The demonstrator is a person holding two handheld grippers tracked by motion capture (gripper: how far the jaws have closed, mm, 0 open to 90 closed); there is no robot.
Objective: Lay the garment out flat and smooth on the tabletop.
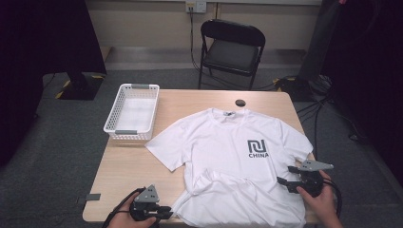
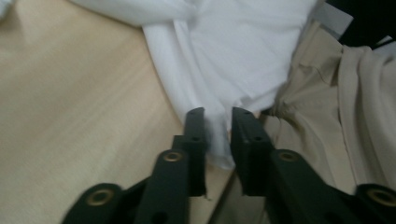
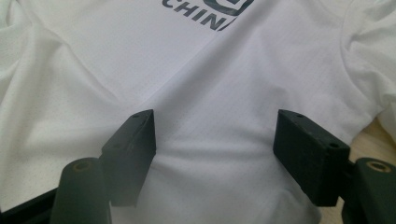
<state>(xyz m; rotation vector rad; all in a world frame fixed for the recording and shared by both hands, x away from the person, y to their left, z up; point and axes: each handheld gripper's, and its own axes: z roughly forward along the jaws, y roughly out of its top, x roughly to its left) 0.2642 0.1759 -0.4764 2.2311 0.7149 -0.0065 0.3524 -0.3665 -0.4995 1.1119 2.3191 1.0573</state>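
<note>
The white T-shirt (image 1: 233, 161) is lying face-up toward the worktop's (image 1: 123, 166) near edge, barely folded, its hem rumpled, while the left gripper's (image 1: 166, 212) slightly parted jaws are straddling the hem and the right gripper's (image 1: 288, 184) are hovering wide open.

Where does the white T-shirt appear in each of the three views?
High view: the white T-shirt lies spread on the table's right half, its near-left hem bunched.
Left gripper view: its hem fills the upper middle, and an edge hangs between the jaws.
Right gripper view: the cloth covers nearly the whole picture, under the jaws.
Shared landmark: the dark CHINA print, seen again at the top of the right gripper view.
</note>
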